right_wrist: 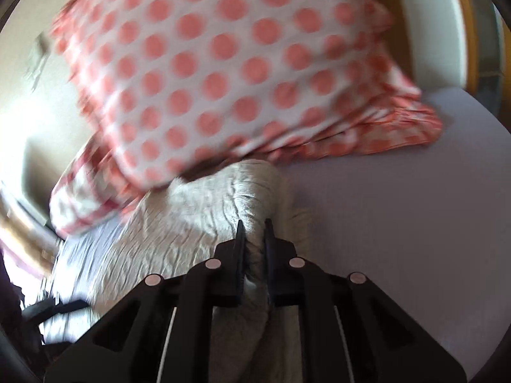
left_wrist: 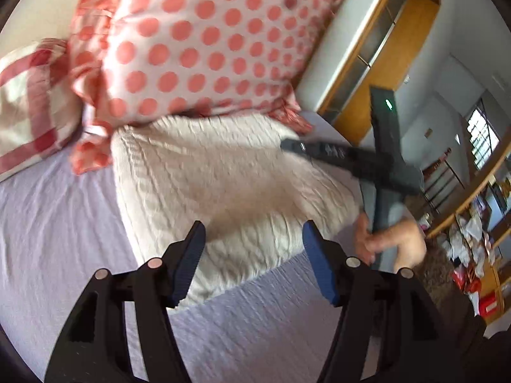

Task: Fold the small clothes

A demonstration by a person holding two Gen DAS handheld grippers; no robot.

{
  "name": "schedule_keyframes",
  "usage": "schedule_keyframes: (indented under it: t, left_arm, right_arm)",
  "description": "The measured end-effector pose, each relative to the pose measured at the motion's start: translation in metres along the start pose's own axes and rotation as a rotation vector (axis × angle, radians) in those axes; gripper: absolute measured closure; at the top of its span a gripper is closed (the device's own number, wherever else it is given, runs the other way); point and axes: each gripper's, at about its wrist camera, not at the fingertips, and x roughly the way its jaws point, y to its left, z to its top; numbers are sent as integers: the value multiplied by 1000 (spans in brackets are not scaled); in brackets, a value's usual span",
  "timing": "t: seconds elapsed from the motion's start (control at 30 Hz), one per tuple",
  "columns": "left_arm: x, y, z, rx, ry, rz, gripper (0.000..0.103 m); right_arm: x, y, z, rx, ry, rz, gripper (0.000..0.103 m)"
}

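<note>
A cream knitted garment (left_wrist: 217,188) lies on the lilac bed sheet (left_wrist: 57,223), its far edge against a polka-dot pillow. My left gripper (left_wrist: 254,233) is open and empty, hovering over the garment's near part. In the left wrist view the right gripper (left_wrist: 293,145) reaches in from the right, held by a hand (left_wrist: 389,239), at the garment's far right edge. In the right wrist view my right gripper (right_wrist: 254,226) is shut on a bunched fold of the cream garment (right_wrist: 179,223), lifting it off the sheet (right_wrist: 399,223).
A large white pillow with coral dots (left_wrist: 207,38) stands at the head of the bed, also in the right wrist view (right_wrist: 230,63). A red-checked pillow (left_wrist: 28,102) lies at the left. Wooden shelves (left_wrist: 479,223) and a wardrobe (left_wrist: 383,48) stand beyond the bed's right side.
</note>
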Motion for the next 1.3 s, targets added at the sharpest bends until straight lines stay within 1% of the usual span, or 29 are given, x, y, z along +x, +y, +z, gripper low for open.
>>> schedule_keyframes:
  t: [0.03,0.07,0.1,0.17,0.2,0.23,0.27,0.3,0.37,0.4,0.43,0.5,0.53,0.57,0.6,0.63,0.67,0.7,0.73,0.77,0.8,0.87,0.9,0.93,1.03,1.13,1.23,1.27,1.3]
  left_arm:
    - [3,-2,-3,8,12,2,39]
    - [8,-4,-5,20,25,21,38]
    - [14,-8,-7,43,39,48,37]
    - [12,-13,-9,75,35,73,37]
    - [4,-12,-9,65,15,48,37]
    - [-1,-9,-9,48,0,21,37]
    - [-9,-4,-7,17,-28,-9,36]
    - [-12,-1,-5,1,-47,-21,36]
    - [-10,3,-2,-12,-51,-12,35]
    - [-4,4,-2,-20,-34,-7,35]
    - [3,4,-4,-25,-11,-8,35]
    - [18,1,-9,-10,30,18,35]
    - [19,-4,-11,21,30,46,35]
    - [15,-10,-11,45,29,64,35]
    - [9,-11,-10,33,26,47,35]
    - [2,-7,-9,9,15,18,34]
    - [-7,-2,-7,-22,3,-5,34]
    - [-15,9,-4,-59,-22,-1,30]
    - [-20,21,-1,-96,-35,19,28]
    - [-21,32,1,-132,-34,30,27]
    - [-18,50,3,-201,-17,37,27]
    - [-6,81,4,-336,33,19,29]
    - [4,96,3,-403,66,10,31]
    - [11,103,4,-427,82,7,32]
    - [19,110,5,-459,88,-36,31]
    - [26,108,12,-440,90,-32,32]
    - [38,110,17,-448,100,-27,31]
    - [42,112,18,-455,103,-32,31]
    - [49,116,19,-463,105,-37,32]
  right_arm:
    - [6,-3,1,2,15,-19,92]
    - [15,-2,0,-19,56,-35,92]
    - [16,1,-1,-42,69,-48,91]
    - [3,9,0,-64,43,-52,86]
    - [-13,11,0,-49,13,-13,81]
    - [-28,13,-1,-39,-13,46,75]
    - [-40,16,-2,-36,-30,121,71]
    - [-51,21,-6,-43,-30,209,66]
    - [-54,33,-15,-64,10,287,60]
    - [-48,37,-24,-76,55,308,55]
    - [-38,38,-31,-78,101,283,53]
    - [-12,30,-46,-74,189,180,56]
    - [-10,20,-50,-51,157,227,57]
    - [-11,16,-50,-29,155,252,57]
    - [-14,10,-46,19,171,280,57]
    - [-19,6,-41,59,169,293,53]
    - [-28,1,-35,88,152,304,46]
    - [-38,-3,-28,102,114,307,24]
    - [-46,-8,-23,103,80,287,5]
    - [-47,-12,-19,102,68,255,3]
    - [-44,-16,-15,107,80,238,3]
    - [-26,-23,-13,146,163,258,3]
    - [-23,-26,-14,156,186,250,4]
    - [-17,-26,-13,157,203,244,6]
    - [-1,-27,-17,153,240,232,11]
    - [9,-33,-18,171,252,219,11]
    - [15,-41,-22,198,248,256,13]
    - [15,-43,-22,200,243,266,18]
    - [18,-44,-24,211,252,294,34]
